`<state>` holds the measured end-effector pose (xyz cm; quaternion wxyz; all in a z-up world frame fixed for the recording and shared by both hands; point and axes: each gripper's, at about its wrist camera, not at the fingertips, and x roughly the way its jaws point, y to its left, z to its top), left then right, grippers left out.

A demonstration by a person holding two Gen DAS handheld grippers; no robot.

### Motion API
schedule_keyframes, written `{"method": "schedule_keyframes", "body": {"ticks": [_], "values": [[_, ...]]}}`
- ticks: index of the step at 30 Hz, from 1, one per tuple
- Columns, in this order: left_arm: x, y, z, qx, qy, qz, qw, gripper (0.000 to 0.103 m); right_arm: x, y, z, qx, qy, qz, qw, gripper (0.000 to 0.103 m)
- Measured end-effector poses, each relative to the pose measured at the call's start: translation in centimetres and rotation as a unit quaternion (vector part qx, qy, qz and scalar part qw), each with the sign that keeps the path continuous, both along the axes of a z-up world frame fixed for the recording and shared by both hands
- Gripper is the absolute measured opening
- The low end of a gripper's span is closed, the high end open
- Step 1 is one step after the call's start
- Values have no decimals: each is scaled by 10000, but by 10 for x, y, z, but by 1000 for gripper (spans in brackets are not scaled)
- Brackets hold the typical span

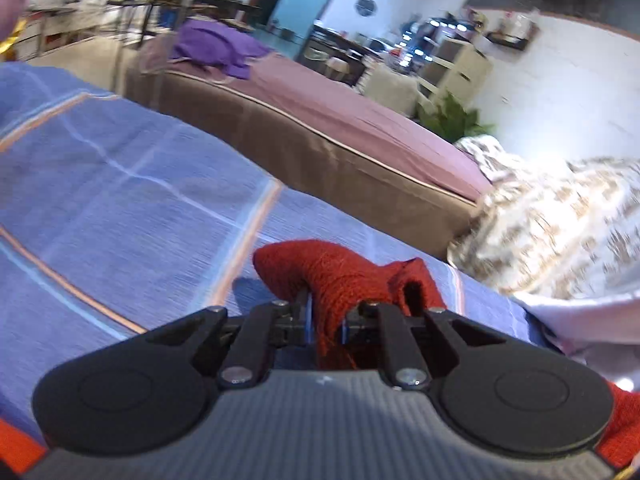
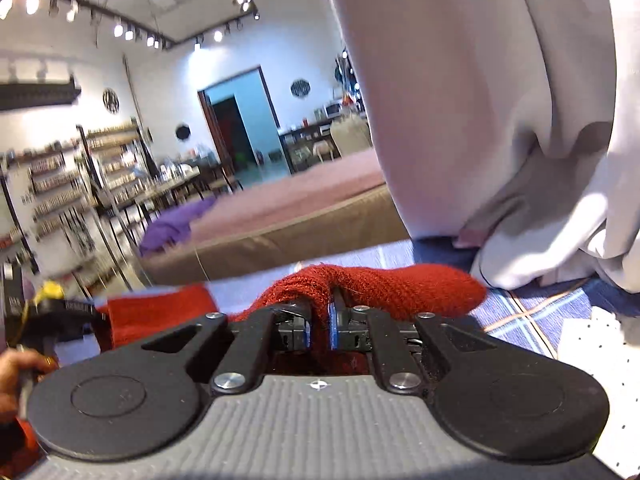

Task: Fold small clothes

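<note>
Left tongs [image 1: 326,322]: clamped on red knit garment [image 1: 344,276] | Right tongs [image 2: 320,328]: pinching a fold of the same knit | Garment: lifted just above blue striped bedspread [image 1: 120,184] (brown-sided bed [image 1: 320,132] beyond)

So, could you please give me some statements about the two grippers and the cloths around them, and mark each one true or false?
1. The left gripper is shut on the red knitted garment. True.
2. The right gripper is open and holds nothing. False: it is shut on the red knitted garment too.
3. The garment lies over a blue striped cloth. True.
4. The heap on the mauve bed behind is green. False: the purple heap is purple.
5. A white and beige patterned cloth shows at the right of the left wrist view. True.
</note>
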<state>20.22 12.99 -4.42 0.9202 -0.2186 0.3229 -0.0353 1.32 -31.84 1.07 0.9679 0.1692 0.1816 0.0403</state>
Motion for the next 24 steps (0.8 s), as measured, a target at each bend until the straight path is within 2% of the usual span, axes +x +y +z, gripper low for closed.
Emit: {"method": "schedule_keyframes", "body": {"ticks": [1, 3, 4, 5, 6, 7, 9, 10, 11, 12, 13, 14, 17, 19, 21, 24], "values": [[-2, 12, 1, 115, 22, 159, 9998, 12, 2, -2, 1, 125, 7, 12, 9999, 15], [-1, 28, -6, 350, 122, 305, 9988, 12, 5, -1, -4, -68, 65, -2, 10000, 15], [6, 35, -14, 421, 361, 207, 9982, 13, 8, -2, -11, -89, 168, -61, 9998, 16], [12, 39, -25, 423, 716, 119, 9965, 16, 18, -10, -27, 124, 440, -184, 9988, 19], [15, 41, -36, 409, 1082, 25, 9933, 24, 27, -19, -44, 389, 796, -331, 9955, 27], [16, 39, -44, 406, 1335, -85, 9902, 29, 36, -27, -63, 512, 1147, -511, 9908, 40], [3, 37, -47, 333, 1333, -198, 9903, 47, 38, -35, -96, 620, 1648, -844, 9807, 50], [-6, 34, -43, 349, 1218, -324, 9914, 54, 31, -38, -104, 836, 1633, -862, 9792, 54], [-19, 30, -38, 435, 1095, -515, 9917, 70, 21, -38, -108, 1031, 1551, -876, 9786, 58], [-30, 26, -33, 532, 1034, -676, 9909, 90, 8, -37, -108, 1144, 1472, -882, 9785, 74], [-44, 23, -29, 579, 1015, -806, 9899, 99, -6, -34, -106, 1164, 1429, -868, 9790, 97], [-57, 22, -25, 541, 982, -903, 9896, 103, -20, -32, -103, 1125, 1376, -852, 9804, 103], [-102, 24, -14, 103, 894, -1346, 9868, 103, -61, -23, -91, 954, 1244, -437, 9867, 103], [-131, 23, -13, -56, 964, -1522, 9836, 103, -87, -18, -85, 951, 1273, -231, 9870, 103], [-148, 24, -17, -102, 1163, -1741, 9778, 103, -110, -17, -83, 1029, 1319, -97, 9859, 103], [-179, 27, -19, 114, 1054, -1957, 9749, 103, -135, -16, -86, 1069, 1401, -150, 9842, 103]]}}
